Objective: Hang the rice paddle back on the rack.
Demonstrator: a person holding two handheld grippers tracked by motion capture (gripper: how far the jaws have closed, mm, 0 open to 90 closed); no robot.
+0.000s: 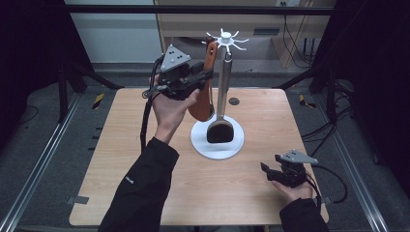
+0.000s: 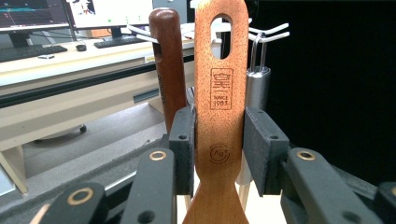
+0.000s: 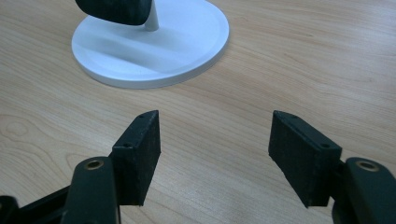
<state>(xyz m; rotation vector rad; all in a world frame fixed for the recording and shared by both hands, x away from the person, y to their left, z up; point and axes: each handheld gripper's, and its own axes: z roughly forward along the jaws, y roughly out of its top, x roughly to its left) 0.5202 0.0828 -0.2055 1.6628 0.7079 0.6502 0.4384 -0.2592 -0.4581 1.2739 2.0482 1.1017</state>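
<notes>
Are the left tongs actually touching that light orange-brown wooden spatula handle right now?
Touching. In the left gripper view, the left tongs have both black pads pressed flat against the edges of the light orange-brown wooden spatula handle, with no gap either side.

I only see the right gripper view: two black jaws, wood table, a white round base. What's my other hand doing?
Observer: The left gripper is shut on a light wooden spatula, with its pads pressed on both sides of the handle.
Operator: Where is it holding it?
Observer: In the high view it's up in the air, with the spatula's top end close to the rack's white hooks.
Operator: Is anything on the rack already?
Observer: Yes, a steel-handled turner hangs there, and its dark head is low over the white base.
</notes>
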